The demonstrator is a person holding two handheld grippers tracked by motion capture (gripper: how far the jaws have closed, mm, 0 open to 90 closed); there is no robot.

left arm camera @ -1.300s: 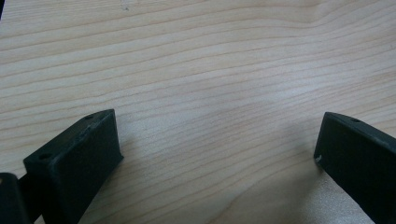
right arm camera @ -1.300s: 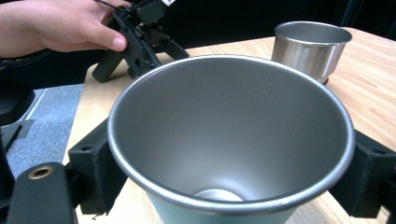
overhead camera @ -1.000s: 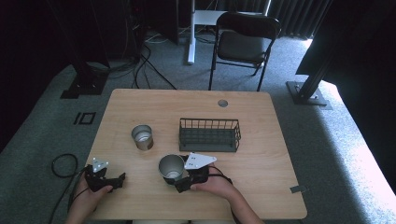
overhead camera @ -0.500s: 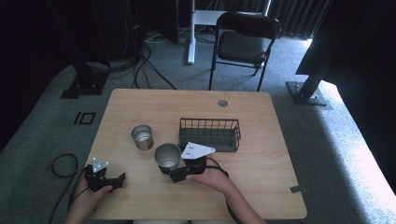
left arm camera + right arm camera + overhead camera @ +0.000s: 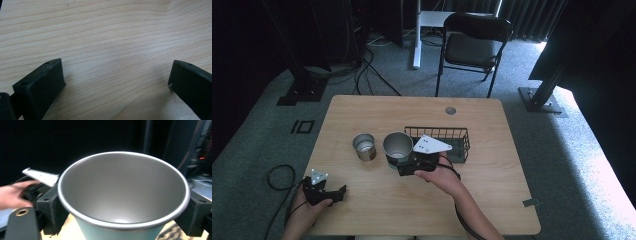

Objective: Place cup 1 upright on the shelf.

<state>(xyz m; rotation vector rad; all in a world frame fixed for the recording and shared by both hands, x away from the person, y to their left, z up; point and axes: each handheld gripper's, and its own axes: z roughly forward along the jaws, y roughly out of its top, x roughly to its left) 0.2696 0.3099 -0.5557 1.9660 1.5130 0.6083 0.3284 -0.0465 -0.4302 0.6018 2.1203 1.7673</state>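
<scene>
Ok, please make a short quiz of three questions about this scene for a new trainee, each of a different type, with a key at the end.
1. True or false: the right gripper holds the large metal cup.
2. Multiple choice: where is the small metal cup? A) inside the wire basket; B) on the table, to the left of the large cup in the high view; C) in the left gripper.
3. Fill in: the left gripper's jaws are ____ over bare wood.

Key: 1 true; 2 B; 3 open.
</scene>
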